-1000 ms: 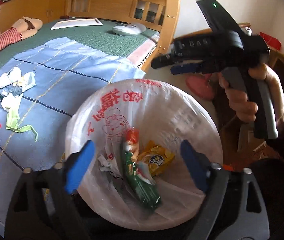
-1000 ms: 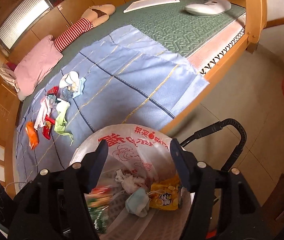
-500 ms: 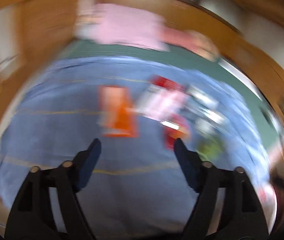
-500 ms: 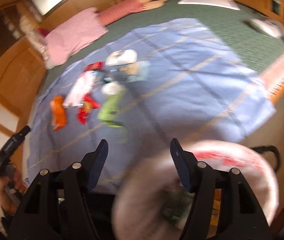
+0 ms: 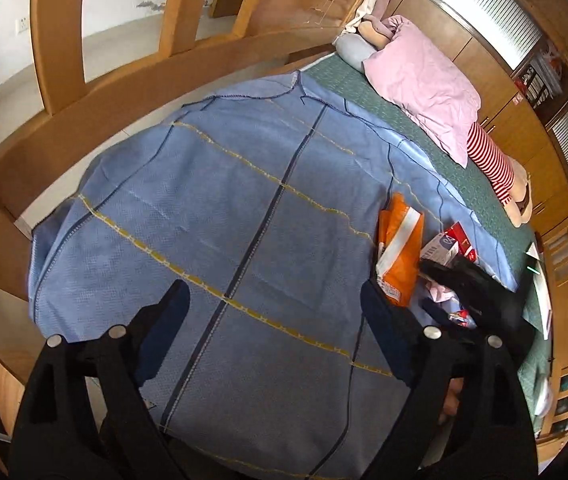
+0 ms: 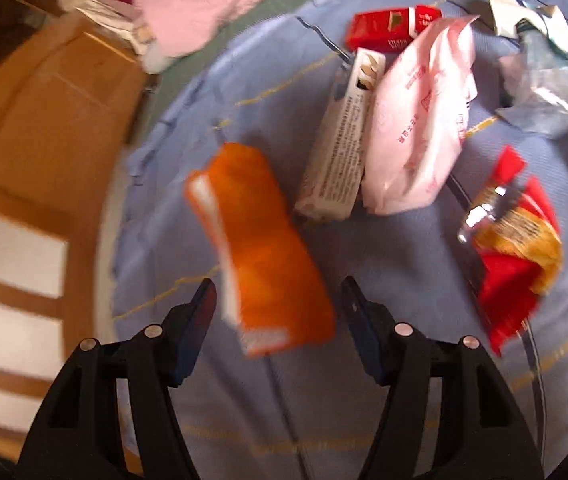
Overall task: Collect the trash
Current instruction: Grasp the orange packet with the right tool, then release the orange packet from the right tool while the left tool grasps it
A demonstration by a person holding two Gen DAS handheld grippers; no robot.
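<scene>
Right wrist view is motion-blurred, so we can't read pkg labels. Our right gripper [image 6: 278, 306] points down over the orange packet [image 6: 260, 248], fingers apart, pads not touching it. Our left gripper [image 5: 274, 312] hangs over bare blue blanket [image 5: 204, 208], jaws opening w/ nothing between. Beside the orange packet: white box [image 6: 343, 136], pink pouch [image 6: 423, 120], red carton [image 6: 387, 28], red snack bag [image 6: 515, 248]. Pink pillow [image 5: 423, 76] lies farther off.

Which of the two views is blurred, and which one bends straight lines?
Right wrist view: motion blur smears the orange packet and the white carton. Left wrist view: sharp, but fisheye distortion curves the wooden bed rail and bulges the blue blanket.
</scene>
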